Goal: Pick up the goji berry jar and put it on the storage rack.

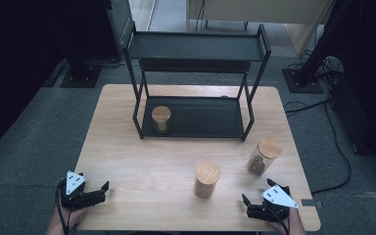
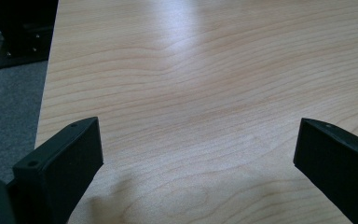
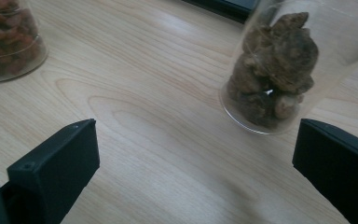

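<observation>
- Right gripper (image 1: 254,203) at lower right of the high view, near the table's (image 1: 142,166) front edge, jaws wide apart, nothing between them.
- Jar with dark brown lumps (image 1: 263,157) just above and slightly right of it in the high view, upright, wooden lid on, standing on the table, not touched.
- Same jar (image 3: 275,70) at upper right of the right gripper view, ahead of the spread jaws, close to the right jaw, clear of both.
- Left gripper (image 1: 100,192) at lower left of the high view, jaws likewise spread and empty; bare wood between them in the left gripper view (image 2: 198,154).
- Second jar (image 1: 206,179) at lower centre of the high view, left of the right gripper, upright, lid on; reddish contents at upper left of the right gripper view (image 3: 7,37).
- Third jar (image 1: 161,119) on the lower shelf of the black rack (image 1: 196,46), centre left of the high view, far from both grippers.
- Rack at the table's far side, top centre of frame.
</observation>
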`<action>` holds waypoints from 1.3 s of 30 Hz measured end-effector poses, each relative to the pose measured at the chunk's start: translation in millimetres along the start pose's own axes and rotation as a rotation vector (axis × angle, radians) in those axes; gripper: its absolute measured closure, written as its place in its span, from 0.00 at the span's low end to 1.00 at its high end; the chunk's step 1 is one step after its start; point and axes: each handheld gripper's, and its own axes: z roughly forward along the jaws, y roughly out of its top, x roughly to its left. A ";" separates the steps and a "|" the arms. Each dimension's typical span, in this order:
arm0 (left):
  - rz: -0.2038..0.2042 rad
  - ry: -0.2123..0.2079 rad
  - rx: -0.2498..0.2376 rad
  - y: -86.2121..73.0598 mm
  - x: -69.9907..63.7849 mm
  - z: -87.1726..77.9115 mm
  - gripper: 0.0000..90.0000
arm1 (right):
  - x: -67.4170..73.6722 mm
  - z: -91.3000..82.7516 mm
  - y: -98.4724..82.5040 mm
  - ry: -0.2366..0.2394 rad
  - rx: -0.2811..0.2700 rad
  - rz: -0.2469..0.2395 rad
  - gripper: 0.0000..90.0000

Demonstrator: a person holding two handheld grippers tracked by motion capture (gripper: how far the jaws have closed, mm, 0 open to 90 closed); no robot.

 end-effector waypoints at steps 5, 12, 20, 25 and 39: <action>0.000 -0.001 0.000 0.0 0.1 0.0 0.02 | 5.0 1.6 2.0 0.014 -0.005 -0.001 0.00; 0.001 -0.001 0.001 0.1 0.1 0.1 0.02 | 13.8 4.8 5.5 0.034 -0.008 -0.016 0.00; -0.001 -0.002 -0.001 0.0 0.2 0.0 0.02 | 23.8 9.1 10.2 0.054 -0.016 -0.018 0.00; -0.001 -0.003 0.000 0.1 0.2 0.1 0.02 | 29.2 11.6 12.9 0.063 -0.022 -0.020 0.00; -0.001 -0.001 -0.001 0.0 0.1 -0.1 0.02 | 48.1 21.5 22.8 0.100 -0.040 -0.025 0.00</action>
